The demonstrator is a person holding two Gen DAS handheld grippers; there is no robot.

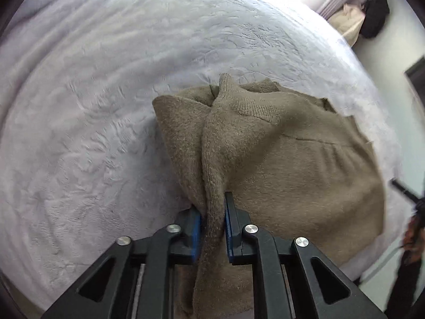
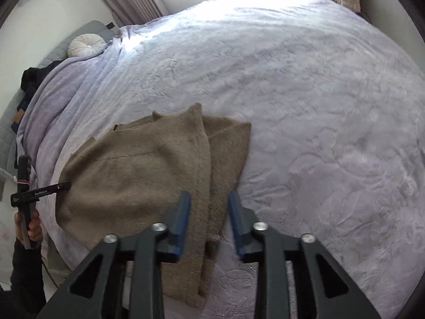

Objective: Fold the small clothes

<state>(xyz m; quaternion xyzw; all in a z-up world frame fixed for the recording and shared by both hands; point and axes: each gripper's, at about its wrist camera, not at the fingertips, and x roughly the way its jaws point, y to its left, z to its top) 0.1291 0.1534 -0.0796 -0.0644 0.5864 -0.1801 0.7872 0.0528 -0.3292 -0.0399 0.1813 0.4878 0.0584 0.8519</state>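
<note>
A small tan knit sweater (image 1: 292, 159) lies on the lilac bedspread (image 1: 93, 106). My left gripper (image 1: 213, 212) is shut on a sleeve of the sweater (image 1: 215, 175), which bunches up between the blue pads and is lifted over the body. In the right wrist view the sweater (image 2: 138, 170) lies flat with a sleeve folded along its right side (image 2: 225, 154). My right gripper (image 2: 209, 202) is open and empty just above that folded sleeve edge. A black gripper held in a hand shows at the left (image 2: 26, 186).
The bedspread (image 2: 318, 106) spreads wide to the right and far side. A round white cushion (image 2: 86, 45) and dark clothes (image 2: 34, 77) lie at the bed's far left. Curtains and a window stand behind. A beige pillow (image 1: 348, 21) and black item (image 1: 375, 16) sit past the bed corner.
</note>
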